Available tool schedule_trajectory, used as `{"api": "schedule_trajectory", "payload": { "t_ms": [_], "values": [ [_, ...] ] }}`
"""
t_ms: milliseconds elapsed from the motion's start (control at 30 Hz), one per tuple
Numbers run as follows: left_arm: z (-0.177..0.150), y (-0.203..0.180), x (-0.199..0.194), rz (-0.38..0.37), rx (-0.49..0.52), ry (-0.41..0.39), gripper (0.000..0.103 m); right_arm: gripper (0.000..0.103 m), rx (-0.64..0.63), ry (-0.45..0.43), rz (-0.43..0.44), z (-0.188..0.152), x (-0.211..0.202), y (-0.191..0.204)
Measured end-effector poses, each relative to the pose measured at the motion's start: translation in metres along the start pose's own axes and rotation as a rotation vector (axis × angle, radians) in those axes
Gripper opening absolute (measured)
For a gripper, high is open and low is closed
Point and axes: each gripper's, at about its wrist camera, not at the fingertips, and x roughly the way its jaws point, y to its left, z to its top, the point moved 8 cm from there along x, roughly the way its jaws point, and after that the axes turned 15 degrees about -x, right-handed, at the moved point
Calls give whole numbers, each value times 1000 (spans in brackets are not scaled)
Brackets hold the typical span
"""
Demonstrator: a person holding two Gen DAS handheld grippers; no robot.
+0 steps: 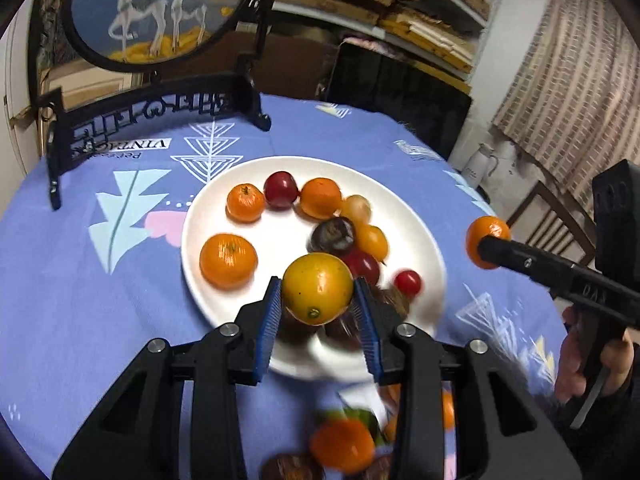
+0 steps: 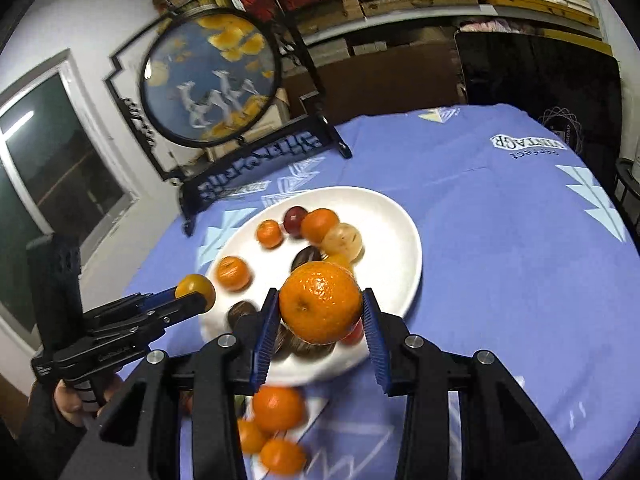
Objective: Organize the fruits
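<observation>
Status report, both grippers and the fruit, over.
Left gripper shut on yellow fruit. Right gripper shut on mandarin. Both above white plate. Nothing in the way.

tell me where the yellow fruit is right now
The yellow fruit is clamped in the left gripper, held above the near rim of the white plate, left of the right gripper's mandarin.
</observation>
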Motion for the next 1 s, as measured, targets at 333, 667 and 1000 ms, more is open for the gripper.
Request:
{"api": "schedule_trajectory", "payload": {
  "t_ms": [333, 667, 1000],
  "values": [
    [5, 8, -3, 7, -16, -37, 72, 46, -30, -20, -88, -4, 13, -9],
    [-74, 20, -61, 54, 144, -14, 72, 52, 8, -32, -54, -65, -31, 5],
    [-123, 43, -53, 187, 250, 76, 62, 52, 36, 11, -16, -105, -32, 19]
  ]
}}
